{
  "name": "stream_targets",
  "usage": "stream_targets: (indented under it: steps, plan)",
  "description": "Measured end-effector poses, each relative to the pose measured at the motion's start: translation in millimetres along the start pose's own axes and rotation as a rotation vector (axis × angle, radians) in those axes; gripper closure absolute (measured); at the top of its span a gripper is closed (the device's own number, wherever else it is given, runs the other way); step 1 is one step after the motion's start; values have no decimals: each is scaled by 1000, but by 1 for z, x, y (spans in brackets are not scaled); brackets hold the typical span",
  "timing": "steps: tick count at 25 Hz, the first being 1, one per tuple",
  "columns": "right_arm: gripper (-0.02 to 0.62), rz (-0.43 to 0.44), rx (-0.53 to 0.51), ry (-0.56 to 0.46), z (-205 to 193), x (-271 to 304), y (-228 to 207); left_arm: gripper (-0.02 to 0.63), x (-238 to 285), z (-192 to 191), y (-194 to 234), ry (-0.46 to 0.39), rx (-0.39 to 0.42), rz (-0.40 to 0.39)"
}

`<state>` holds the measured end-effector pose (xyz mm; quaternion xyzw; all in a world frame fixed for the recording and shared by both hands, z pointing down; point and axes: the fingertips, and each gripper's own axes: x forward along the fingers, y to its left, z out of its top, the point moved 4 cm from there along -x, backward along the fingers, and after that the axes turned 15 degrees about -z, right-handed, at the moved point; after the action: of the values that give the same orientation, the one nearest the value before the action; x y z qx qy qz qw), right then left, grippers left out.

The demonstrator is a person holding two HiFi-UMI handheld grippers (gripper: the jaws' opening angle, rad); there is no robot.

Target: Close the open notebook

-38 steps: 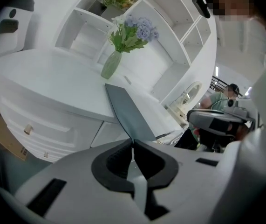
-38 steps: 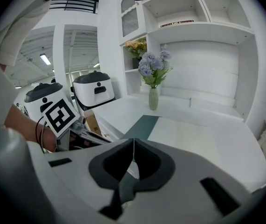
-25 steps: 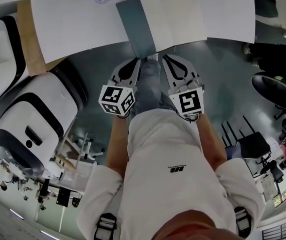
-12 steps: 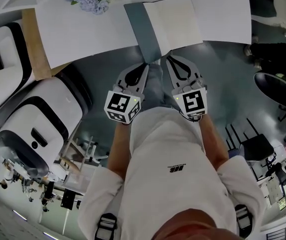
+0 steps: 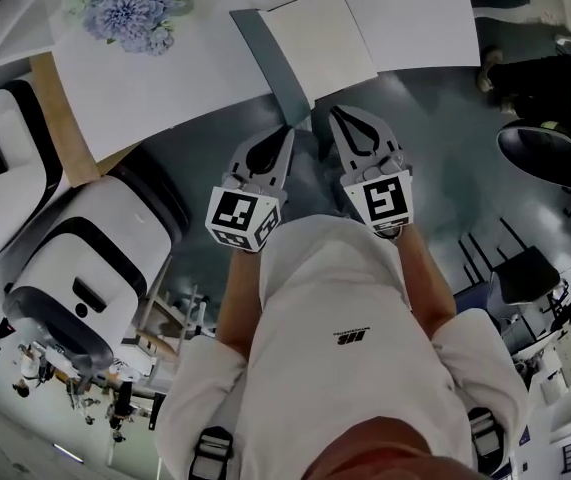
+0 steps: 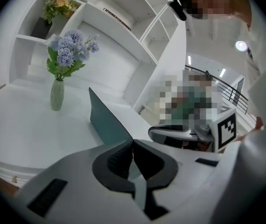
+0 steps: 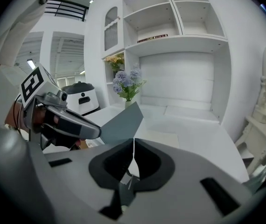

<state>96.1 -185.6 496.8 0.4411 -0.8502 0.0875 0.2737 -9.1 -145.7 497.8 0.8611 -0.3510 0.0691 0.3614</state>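
Your left claw (image 6: 133, 141) is pinched on the notebook's (image 5: 320, 43) raised grey cover (image 6: 107, 122) at its near corner; right claw (image 7: 133, 141) closed, empty, tips just beside that corner; flower vase (image 6: 56, 94) stands well behind on the white table (image 5: 165, 88).

Person: white short-sleeved T-shirt (image 5: 335, 298) with a small dark chest logo (image 5: 353, 339) and two black buckled straps (image 5: 212, 453). Left gripper (image 5: 287, 128) and right gripper (image 5: 333, 114): pale grey moulded shells (image 6: 72, 181), black ribbed inner pads (image 6: 118, 160), each carrying a white cube of black square markers (image 5: 242, 218)
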Motion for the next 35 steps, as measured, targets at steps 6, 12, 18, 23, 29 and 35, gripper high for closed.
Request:
stream_targets:
  steps: [6,12,18,23,29,35]
  plan:
    - [598,-13,18,-17,-1,-9,-20,606,18,7,-11,3,25,1]
    - [598,40,0,-24,-3,-11,-34,606,38,10,-20,-13,20,24]
    - [598,58,-4,-16,-13,-15,-57,606,61,13,-29,-17,20,36]
    - [598,56,11,-8,-20,-16,-73,606,76,14,-32,-7,24,41]
    - [598,51,21,5,-28,-14,-87,606,96,14,-35,10,22,32]
    - [598,47,31,14,-33,-10,-94,606,112,11,-35,22,22,32]
